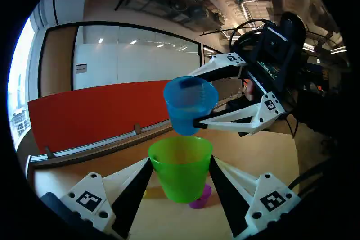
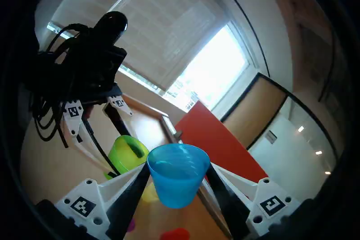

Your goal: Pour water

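A translucent green cup stands upright between the fingers of my left gripper, which is shut on it above the wooden table. Just above and behind it hangs a blue cup with water in it, held nearly upright by my right gripper. In the right gripper view the blue cup sits between the fingers of my right gripper. Beyond it to the left is the green cup, held in my left gripper.
A small purple cup stands on the table under the green cup. Yellow and red cups lie below the blue cup. A red partition runs along the table's far edge. Cables hang from the left gripper.
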{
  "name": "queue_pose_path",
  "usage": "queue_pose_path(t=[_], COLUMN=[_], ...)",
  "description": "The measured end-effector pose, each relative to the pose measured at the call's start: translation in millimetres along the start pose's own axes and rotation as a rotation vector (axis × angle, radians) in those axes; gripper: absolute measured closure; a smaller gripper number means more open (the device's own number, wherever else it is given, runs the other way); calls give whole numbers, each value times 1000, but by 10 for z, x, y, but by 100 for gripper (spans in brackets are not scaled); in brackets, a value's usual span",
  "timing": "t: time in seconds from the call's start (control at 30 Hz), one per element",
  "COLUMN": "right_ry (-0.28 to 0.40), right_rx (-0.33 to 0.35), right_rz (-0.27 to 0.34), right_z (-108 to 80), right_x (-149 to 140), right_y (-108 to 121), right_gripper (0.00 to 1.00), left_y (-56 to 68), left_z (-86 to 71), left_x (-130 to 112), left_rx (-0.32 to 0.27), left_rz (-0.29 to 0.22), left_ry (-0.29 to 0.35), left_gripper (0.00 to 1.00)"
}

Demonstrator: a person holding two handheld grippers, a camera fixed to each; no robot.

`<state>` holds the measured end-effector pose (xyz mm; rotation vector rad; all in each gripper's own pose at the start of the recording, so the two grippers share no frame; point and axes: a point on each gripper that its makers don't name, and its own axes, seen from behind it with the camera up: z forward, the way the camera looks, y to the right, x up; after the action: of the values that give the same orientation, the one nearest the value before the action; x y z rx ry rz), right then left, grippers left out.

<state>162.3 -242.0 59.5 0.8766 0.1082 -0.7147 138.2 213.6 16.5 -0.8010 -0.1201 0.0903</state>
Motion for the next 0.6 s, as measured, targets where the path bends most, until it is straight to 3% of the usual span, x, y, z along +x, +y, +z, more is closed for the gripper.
queue_pose_path(t=[0.6], right_ry=[-37], right_rx=[28], right_rz=[-180], right_z=[65], right_x=[57], right_y=[69], right_gripper=[9], left_y=[8], left_z=[25], left_x=[25], left_rx=[1], left_rz=[2], left_ry=[0], left_gripper=[15])
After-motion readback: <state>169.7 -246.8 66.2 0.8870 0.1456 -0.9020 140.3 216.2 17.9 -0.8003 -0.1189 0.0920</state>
